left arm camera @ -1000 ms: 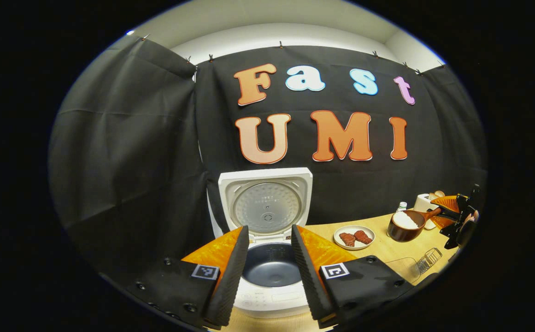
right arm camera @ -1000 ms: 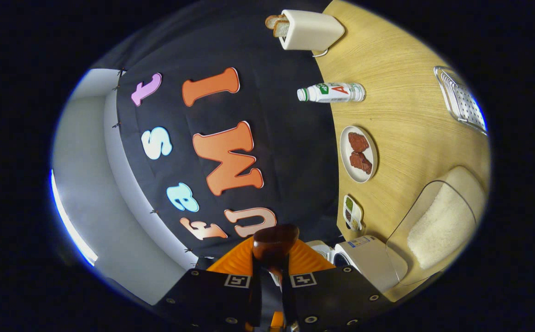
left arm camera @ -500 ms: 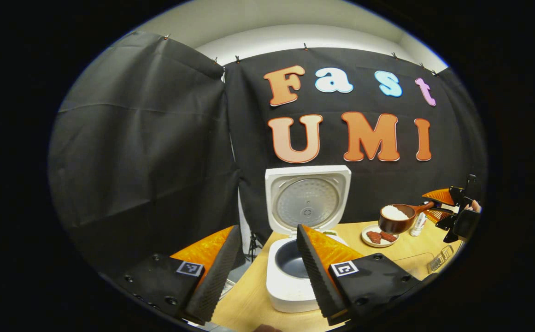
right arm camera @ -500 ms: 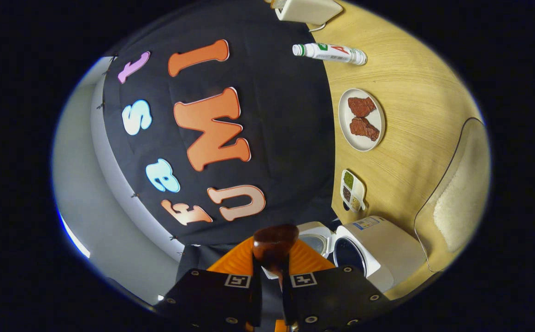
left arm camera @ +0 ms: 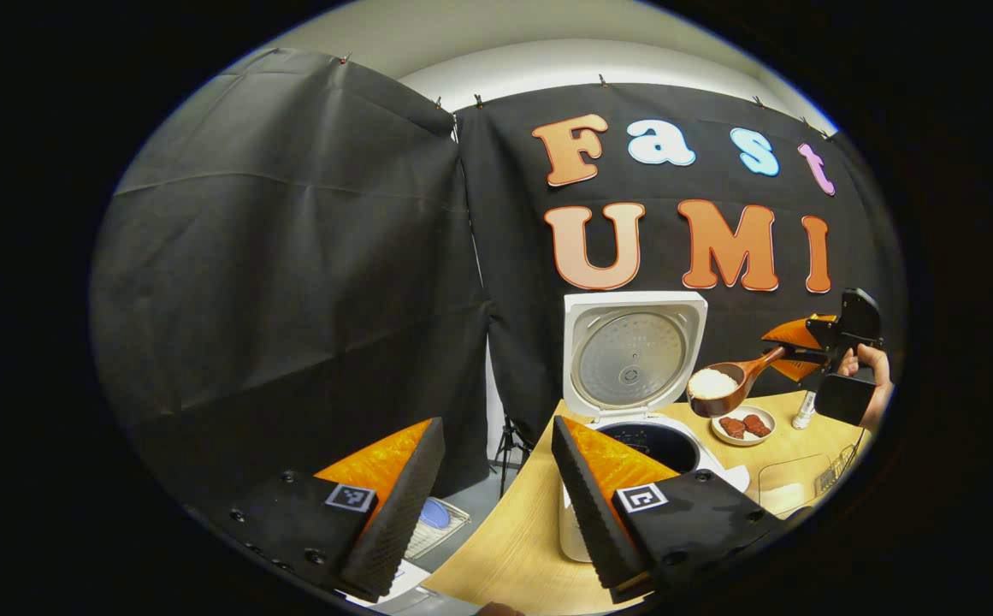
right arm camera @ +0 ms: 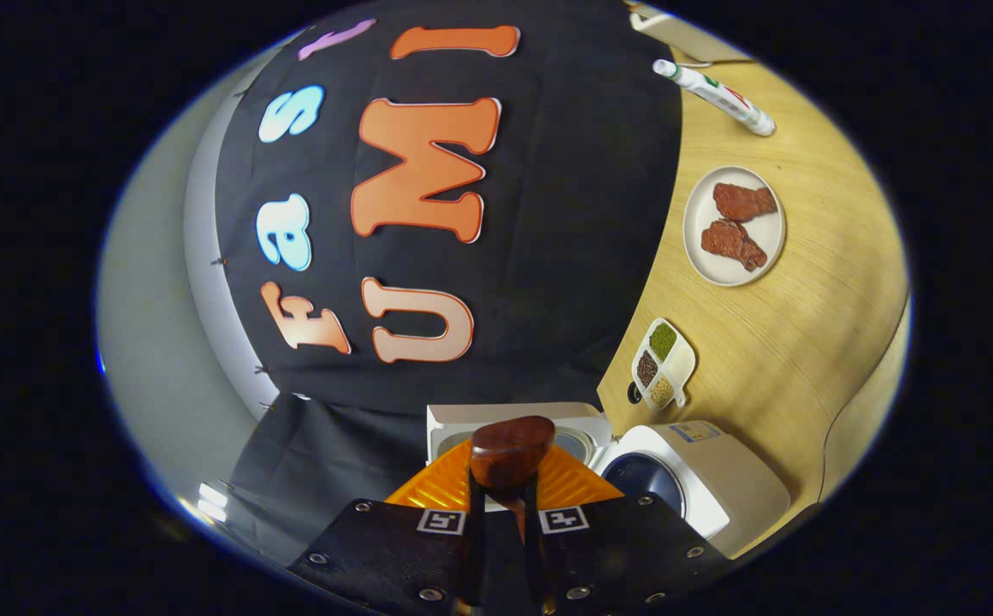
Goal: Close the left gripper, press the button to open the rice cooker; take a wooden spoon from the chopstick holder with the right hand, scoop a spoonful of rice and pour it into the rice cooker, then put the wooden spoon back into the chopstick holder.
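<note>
Compared with the earlier frames, the wooden spoon point(left arm camera: 731, 379) has travelled from beside the plate to a point just right of the open rice cooker point(left arm camera: 633, 428), and the left gripper view has swung leftward, so the cooker now sits right of centre.

Left gripper view: the spoon's bowl carries a heap of white rice point(left arm camera: 711, 382) and hangs in the air above the table, level with the lower right corner of the raised lid point(left arm camera: 633, 355). Its handle runs up and right into the right gripper point(left arm camera: 791, 352), whose fingers are clamped on it; a hand point(left arm camera: 868, 376) holds that gripper. The cooker stands near the table's left edge with its lid upright and its dark inner pot point(left arm camera: 660, 441) exposed. The left gripper point(left arm camera: 496, 500) has its fingers well apart and holds nothing. Behind the spoon, a plate point(left arm camera: 744, 425) with two reddish-brown pieces rests on the wooden table point(left arm camera: 513, 530), with a small bottle point(left arm camera: 802, 411) upright just beyond it near the table's rear edge.

Right gripper view: the scene is rolled sideways. The underside of the spoon's bowl point(right arm camera: 511, 449) projects beyond the right gripper point(right arm camera: 503, 513). The cooker point(right arm camera: 693, 488) lies just past it, with a small divided dish point(right arm camera: 662, 364) of grains, the plate point(right arm camera: 734, 226) and the bottle point(right arm camera: 714, 85) ranged along the table's rear edge.
</note>
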A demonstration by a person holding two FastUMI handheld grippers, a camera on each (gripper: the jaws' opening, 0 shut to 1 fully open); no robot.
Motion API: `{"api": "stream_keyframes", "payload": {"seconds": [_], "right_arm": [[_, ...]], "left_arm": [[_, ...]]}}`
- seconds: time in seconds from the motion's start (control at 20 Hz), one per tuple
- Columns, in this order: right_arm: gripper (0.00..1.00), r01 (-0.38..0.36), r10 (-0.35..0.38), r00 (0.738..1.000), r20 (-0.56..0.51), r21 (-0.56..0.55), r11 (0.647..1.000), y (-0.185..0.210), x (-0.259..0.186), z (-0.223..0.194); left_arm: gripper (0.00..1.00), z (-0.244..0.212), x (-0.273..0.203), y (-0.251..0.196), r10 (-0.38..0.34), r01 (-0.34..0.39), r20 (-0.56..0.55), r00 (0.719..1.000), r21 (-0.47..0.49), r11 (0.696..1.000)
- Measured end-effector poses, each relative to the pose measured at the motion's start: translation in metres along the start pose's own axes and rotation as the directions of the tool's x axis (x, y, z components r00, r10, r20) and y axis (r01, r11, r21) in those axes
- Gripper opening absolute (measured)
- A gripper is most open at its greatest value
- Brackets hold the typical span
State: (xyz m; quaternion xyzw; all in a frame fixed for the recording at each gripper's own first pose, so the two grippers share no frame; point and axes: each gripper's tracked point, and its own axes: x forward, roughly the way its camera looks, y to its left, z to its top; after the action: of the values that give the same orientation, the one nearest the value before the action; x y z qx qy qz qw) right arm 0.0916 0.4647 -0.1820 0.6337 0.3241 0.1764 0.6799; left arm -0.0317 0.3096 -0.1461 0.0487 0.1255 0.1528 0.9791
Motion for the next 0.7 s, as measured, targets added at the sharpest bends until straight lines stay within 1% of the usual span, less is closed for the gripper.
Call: {"api": "stream_keyframes", "payload": {"seconds": [0.15,0.25,0.35,0.5,0.65,0.7], "right_arm": [[0.17,0.027,-0.028,1.0,-0.006,-0.141,0.99,0.006,0.019,-0.011],[0.17,0.037,-0.04,0.999,-0.008,-0.221,0.974,0.011,0.031,-0.018],[0.17,0.053,-0.057,0.998,-0.004,-0.301,0.952,0.013,0.04,-0.026],[0.17,0.076,-0.082,0.997,0.004,-0.426,0.902,0.013,0.049,-0.036],[0.17,0.095,-0.105,0.994,0.01,-0.505,0.858,0.011,0.054,-0.043],[0.17,0.096,-0.105,0.994,0.014,-0.538,0.838,0.013,0.055,-0.044]], "left_arm": [[0.87,-0.003,0.002,0.007,0.001,-0.001,-0.008,1.0,-0.009,1.0],[0.87,-0.007,0.002,0.01,0.002,-0.002,-0.015,1.0,-0.013,1.0],[0.87,-0.008,0.002,0.011,0.003,-0.003,-0.019,1.0,-0.017,1.0],[0.87,-0.012,0.004,0.013,0.009,-0.01,-0.029,1.0,-0.02,1.0],[0.87,-0.018,0.002,0.023,0.017,-0.018,-0.038,0.999,-0.026,1.0],[0.87,-0.018,0.003,0.024,0.017,-0.018,-0.039,0.999,-0.026,1.0]]}}
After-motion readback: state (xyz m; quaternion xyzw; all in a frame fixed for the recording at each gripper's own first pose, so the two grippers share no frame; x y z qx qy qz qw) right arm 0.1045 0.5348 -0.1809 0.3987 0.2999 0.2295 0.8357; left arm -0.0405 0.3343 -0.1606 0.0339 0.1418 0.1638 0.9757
